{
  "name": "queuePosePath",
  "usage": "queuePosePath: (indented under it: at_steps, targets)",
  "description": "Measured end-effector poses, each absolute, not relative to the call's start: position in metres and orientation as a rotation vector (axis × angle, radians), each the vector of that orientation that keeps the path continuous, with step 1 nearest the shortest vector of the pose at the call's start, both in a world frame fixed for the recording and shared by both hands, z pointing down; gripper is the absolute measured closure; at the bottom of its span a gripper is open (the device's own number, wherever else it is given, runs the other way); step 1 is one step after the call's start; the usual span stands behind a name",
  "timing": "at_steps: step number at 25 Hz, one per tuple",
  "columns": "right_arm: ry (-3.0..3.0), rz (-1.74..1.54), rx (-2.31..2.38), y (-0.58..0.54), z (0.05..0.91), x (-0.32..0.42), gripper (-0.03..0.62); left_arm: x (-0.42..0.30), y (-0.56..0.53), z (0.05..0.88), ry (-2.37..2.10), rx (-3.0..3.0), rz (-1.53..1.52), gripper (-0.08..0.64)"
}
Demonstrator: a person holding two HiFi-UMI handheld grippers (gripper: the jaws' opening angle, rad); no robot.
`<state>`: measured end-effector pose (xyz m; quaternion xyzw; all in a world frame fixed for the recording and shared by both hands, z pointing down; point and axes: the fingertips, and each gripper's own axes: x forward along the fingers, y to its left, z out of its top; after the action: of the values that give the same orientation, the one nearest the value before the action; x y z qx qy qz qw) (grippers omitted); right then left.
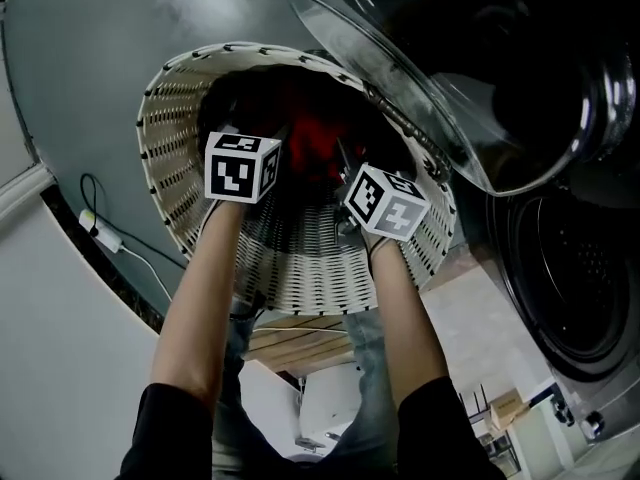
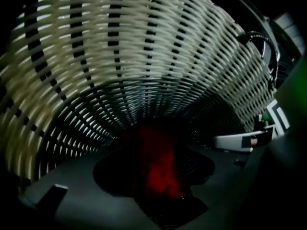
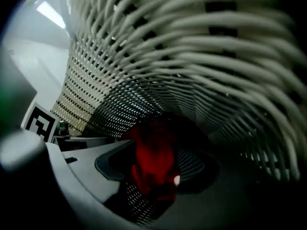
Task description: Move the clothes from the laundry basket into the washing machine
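Note:
A white wicker laundry basket [image 1: 300,268] stands in front of the washing machine [image 1: 575,268]. A red garment [image 1: 315,143] lies at its dark bottom. Both grippers reach down inside the basket, side by side above the garment. Through the left gripper [image 2: 158,200] I see the red garment [image 2: 158,169] just beyond the grey jaws, which stand apart with nothing pressed between them. The right gripper [image 3: 153,195] also stands open, and the red garment [image 3: 153,162] shows in its gap. The basket wall [image 2: 144,56] fills both gripper views.
The washer's glass door [image 1: 430,78] hangs open over the basket's right rim. A white power strip with its cable [image 1: 100,233] lies on the floor at the left. The right gripper's marker cube [image 2: 277,116] shows at the left gripper view's edge.

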<state>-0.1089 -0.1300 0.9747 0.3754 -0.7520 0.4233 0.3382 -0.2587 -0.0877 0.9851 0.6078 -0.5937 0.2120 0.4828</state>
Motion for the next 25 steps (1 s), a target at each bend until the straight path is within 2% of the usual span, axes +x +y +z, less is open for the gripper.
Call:
queuePosePath:
  at_steps: [3, 6, 9, 15, 21, 23, 25]
  targets:
    - [-1.932, 1.108, 0.959, -0.125, 1.000, -0.108, 0.312, -0.263, -0.084, 1.006, -1.448, 1.446, 0.543, 0.250]
    - [-1.914, 1.121, 0.929, -0.117, 1.024, -0.106, 0.239, -0.263, -0.084, 1.022, -1.438, 1.413, 0.540, 0.202]
    - [-1.883, 1.143, 0.944, -0.112, 1.042, -0.102, 0.207, -0.259, -0.082, 1.035, -1.403, 1.421, 0.548, 0.155]
    - [-1.853, 1.127, 0.968, -0.117, 1.068, -0.092, 0.173, -0.253, -0.089, 1.049, -1.380, 1.452, 0.586, 0.122]
    - [-1.857, 1.117, 0.900, -0.114, 1.095, -0.096, 0.172, -0.242, -0.083, 1.081, -1.306, 1.468, 0.765, 0.125]
    - [-1.853, 1.130, 0.880, -0.113, 1.102, -0.101, 0.170, -0.240, -0.080, 1.086, -1.278, 1.463, 0.777, 0.156]
    - [-1.854, 1.159, 0.862, -0.110, 1.108, -0.106, 0.187, -0.237, -0.081, 1.090, -1.251, 1.484, 0.787, 0.224]
